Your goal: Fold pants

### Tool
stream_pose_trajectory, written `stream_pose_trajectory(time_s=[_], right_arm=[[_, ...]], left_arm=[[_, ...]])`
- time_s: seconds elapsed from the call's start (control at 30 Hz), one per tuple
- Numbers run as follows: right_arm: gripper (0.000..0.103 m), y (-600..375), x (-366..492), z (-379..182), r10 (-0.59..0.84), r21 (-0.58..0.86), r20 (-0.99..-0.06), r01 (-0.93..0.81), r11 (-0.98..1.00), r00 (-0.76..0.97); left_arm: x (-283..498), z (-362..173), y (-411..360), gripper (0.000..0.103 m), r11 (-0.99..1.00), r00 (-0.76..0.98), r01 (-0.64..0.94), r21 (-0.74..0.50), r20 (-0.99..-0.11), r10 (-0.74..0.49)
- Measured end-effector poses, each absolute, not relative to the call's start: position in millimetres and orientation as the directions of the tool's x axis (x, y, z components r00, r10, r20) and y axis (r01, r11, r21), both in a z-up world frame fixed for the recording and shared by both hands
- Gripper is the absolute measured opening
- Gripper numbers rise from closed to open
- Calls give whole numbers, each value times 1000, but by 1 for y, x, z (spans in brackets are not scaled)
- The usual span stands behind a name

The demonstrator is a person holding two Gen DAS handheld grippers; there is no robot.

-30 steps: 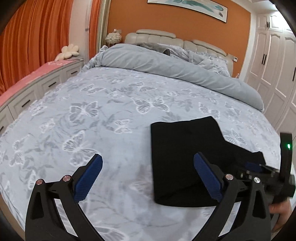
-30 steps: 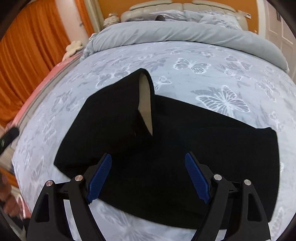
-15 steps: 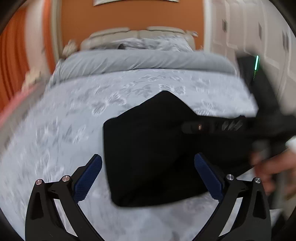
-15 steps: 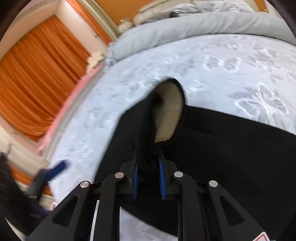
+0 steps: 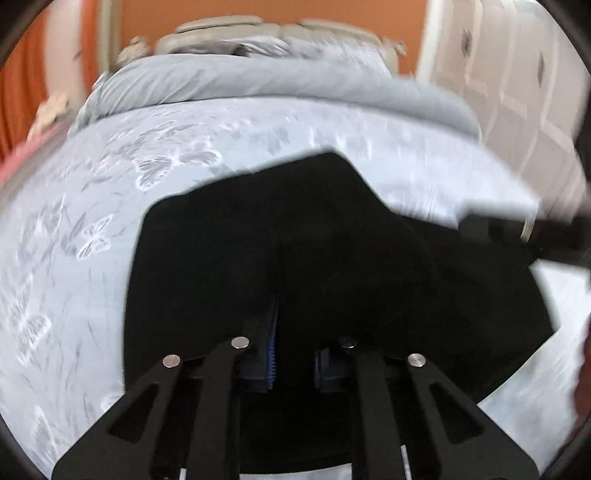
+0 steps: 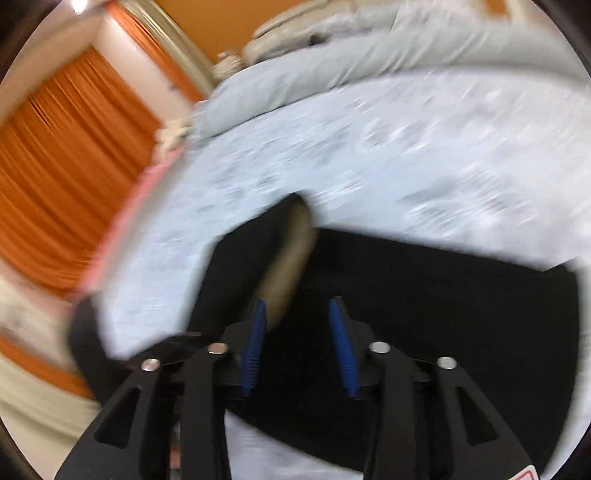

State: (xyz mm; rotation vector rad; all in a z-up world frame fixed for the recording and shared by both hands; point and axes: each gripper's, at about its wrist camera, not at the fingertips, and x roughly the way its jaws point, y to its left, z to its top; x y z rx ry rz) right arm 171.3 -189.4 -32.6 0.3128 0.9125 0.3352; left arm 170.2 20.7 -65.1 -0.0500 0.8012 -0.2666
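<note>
Orange walls and an orange curtain close in the room you are working in, with white wardrobe doors off to the far side of the bed. Your work surface is the bed itself, spread with a pale grey butterfly-print cover; a plain grey duvet is bunched up at its head, below the padded headboard.

On the foot end of the bed, nearest you, lie the black pants, already doubled over into a thick dark block. A tan lining shows where one edge of the pants gapes open.

Your left gripper has just snapped together, and its blue pads are clamped on a ridge of the black cloth at the near edge of the pants. Your right gripper has just been opening; its pads stand apart over the pants just beside the tan lining, with cloth below them but nothing pinched.

You appear to be in mid-fold: one side gripped, the other being re-taken. Both views are smeared, so the exact layers caught are hard to tell. The next move likely calls for you to close the right gripper on the matching edge, then lift both hands evenly and carry the cloth over the rest of the pants, keeping the layers stacked.
</note>
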Motion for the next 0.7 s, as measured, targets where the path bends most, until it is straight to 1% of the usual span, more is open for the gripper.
stream_pose_trajectory(time_s=[0.03, 0.1, 0.17, 0.2, 0.3, 0.37, 0.4, 0.43, 0.47, 0.5, 0.53, 0.63, 0.7], right_arm=[[39, -186, 165, -30, 327, 300, -735, -147, 942, 594], [39, -173, 155, -31, 288, 216, -750, -190, 958, 596], [42, -149, 146, -35, 266, 136, -760, -256, 957, 593], [48, -133, 141, -38, 252, 79, -763, -301, 950, 596], [57, -87, 131, -56, 214, -57, -776, -405, 913, 594], [59, -65, 129, -74, 199, -107, -790, -450, 887, 580], [56, -55, 132, -86, 163, -151, -794, -450, 880, 586], [37, -50, 137, -94, 133, -180, -796, -441, 879, 590], [31, -49, 142, -100, 93, -210, -785, -404, 890, 612], [19, -53, 145, -97, 100, -188, -773, -377, 907, 627], [14, -56, 147, -91, 108, -164, -770, -358, 919, 629], [13, -63, 144, -64, 161, -103, -714, -331, 938, 681], [13, -60, 139, -54, 230, -47, -694, -361, 931, 682]], left_arm=[[168, -51, 33, 12, 962, 687, 193, -193, -673, -273], [163, -27, 55, 12, 958, 737, 160, -237, -617, -276], [155, -6, 81, 12, 953, 779, 117, -279, -570, -262], [152, 1, 94, 12, 949, 793, 94, -301, -553, -254], [141, 11, 137, 12, 931, 816, 14, -365, -534, -222], [138, 10, 156, 12, 924, 816, -15, -382, -539, -209], [135, 9, 163, 12, 925, 814, -26, -379, -545, -200], [132, 8, 168, 12, 929, 813, -28, -368, -550, -193], [129, 8, 166, 12, 934, 812, -28, -357, -553, -187], [126, 8, 167, 12, 939, 810, -23, -343, -557, -183], [122, 7, 168, 12, 943, 809, -19, -332, -559, -181], [118, 3, 170, 12, 948, 802, 2, -319, -565, -192], [119, 1, 170, 13, 948, 799, 11, -320, -568, -200]])
